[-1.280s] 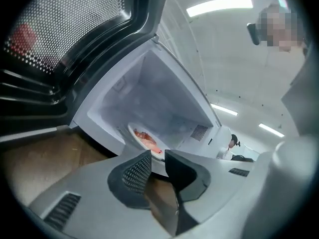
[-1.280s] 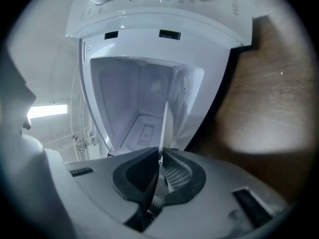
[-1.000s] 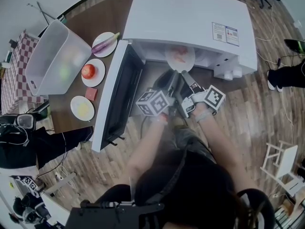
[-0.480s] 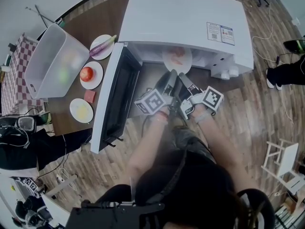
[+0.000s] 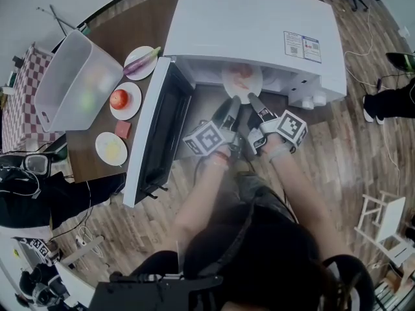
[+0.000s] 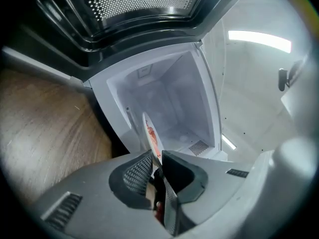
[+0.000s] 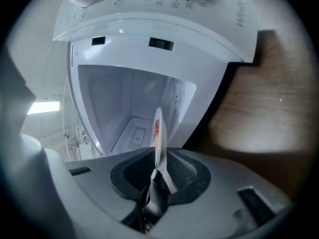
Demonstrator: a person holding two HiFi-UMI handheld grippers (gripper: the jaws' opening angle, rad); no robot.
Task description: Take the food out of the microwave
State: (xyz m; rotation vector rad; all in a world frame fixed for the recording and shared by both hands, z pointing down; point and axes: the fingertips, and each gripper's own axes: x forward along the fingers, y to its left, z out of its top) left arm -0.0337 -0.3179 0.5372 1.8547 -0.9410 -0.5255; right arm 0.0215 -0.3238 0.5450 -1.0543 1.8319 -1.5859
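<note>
Left gripper [image 6: 157, 159]: jaws just closing, now narrow, pinching the plate [image 5: 254, 85] rim.
Right gripper [image 7: 158, 157]: jaws just opening, rim loose between them.
Pull: level, straight out of the microwave [image 5: 259, 24], toward lower frame.

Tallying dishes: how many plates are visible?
4: vegetable plate, tomato plate, yellow-food plate on the table beside the door; fourth plate in the microwave's mouth. The bin may hide more.

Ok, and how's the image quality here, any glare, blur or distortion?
Head view: heavy fisheye bend, the microwave top bright, the bottom of the frame dark. Left gripper view: dark round vignette, a light strip glares white, the plate reads soft. Right gripper view: same vignette, wood surface blurred, plate edge fairly sharp.
</note>
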